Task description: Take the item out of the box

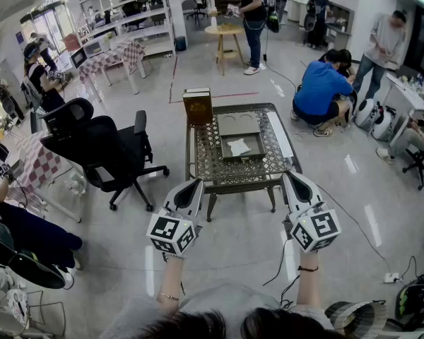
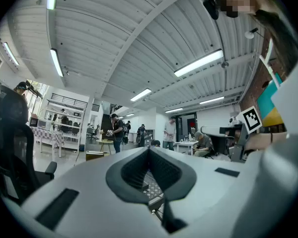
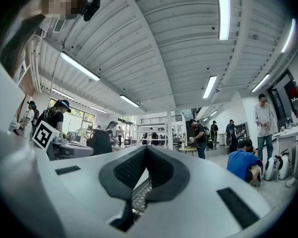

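- While looking steeply down in the head view: lattice-topped table (image 1: 219, 169) at centre, with a shallow dark box (image 1: 242, 159) lying open on its middle.
- Inside that box: 1 crumpled white item (image 1: 238, 147), flat on the box floor.
- Touching the box's far edge: grey panel (image 1: 239, 124) with 2 round recesses; cannot tell whether lid or second tray.
- At the table's far left corner: brown carton (image 1: 198, 106), standing upright, contents hidden.
- Along the table's right edge: long white strip (image 1: 280, 134).
- Left of the table: black office chair (image 1: 102, 150), turned away from it.
- Nearest the camera: left gripper (image 1: 191, 186) and right gripper (image 1: 292, 181), 1 to each side, tips aimed at the table, both short of its near edge and well apart from the box and the item.
- Turning to the left gripper view: left gripper (image 2: 149, 150) with jaws pressed together tip to tip, gripping nothing; a patch of table lattice (image 2: 153, 190) visible through the slot below the pads.
- Turning to the right gripper view: right gripper (image 3: 146, 150) likewise clamped tight on itself, empty; the same lattice (image 3: 139, 197) showing below the pads.
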Tool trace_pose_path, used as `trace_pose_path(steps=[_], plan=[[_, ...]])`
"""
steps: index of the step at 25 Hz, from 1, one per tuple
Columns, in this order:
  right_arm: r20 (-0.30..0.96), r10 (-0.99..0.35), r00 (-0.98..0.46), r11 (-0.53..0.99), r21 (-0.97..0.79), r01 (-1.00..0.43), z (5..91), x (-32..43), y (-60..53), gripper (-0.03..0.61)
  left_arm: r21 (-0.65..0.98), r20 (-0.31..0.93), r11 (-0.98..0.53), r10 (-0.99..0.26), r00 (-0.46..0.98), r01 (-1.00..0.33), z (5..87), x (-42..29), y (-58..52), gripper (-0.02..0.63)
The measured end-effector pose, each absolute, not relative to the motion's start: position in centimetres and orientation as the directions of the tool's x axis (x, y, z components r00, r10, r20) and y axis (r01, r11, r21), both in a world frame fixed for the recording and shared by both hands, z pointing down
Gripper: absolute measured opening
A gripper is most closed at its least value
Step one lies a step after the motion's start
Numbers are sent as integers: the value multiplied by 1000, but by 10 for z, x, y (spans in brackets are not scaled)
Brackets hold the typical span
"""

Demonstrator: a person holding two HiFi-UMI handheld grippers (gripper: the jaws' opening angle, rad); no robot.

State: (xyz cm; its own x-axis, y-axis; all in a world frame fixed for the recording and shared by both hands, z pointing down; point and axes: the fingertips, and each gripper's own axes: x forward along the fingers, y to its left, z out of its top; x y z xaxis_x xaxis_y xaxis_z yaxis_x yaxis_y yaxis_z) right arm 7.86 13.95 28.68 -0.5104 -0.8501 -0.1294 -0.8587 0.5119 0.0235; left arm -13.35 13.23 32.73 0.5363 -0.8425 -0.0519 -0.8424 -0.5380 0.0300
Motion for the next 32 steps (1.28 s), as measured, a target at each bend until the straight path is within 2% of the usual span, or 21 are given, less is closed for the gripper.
trace_pose_path(steps=[17,32], plan=[[-143,-825,-547,552,12,-834,285,92,140,20,23,-53,-529,-848,528,-848,326,-116,136,17],[-94,-825,-557,564,-72,-823,309,87,80,20,53,23,-525,-850,527,-849,349,-116,96,17]])
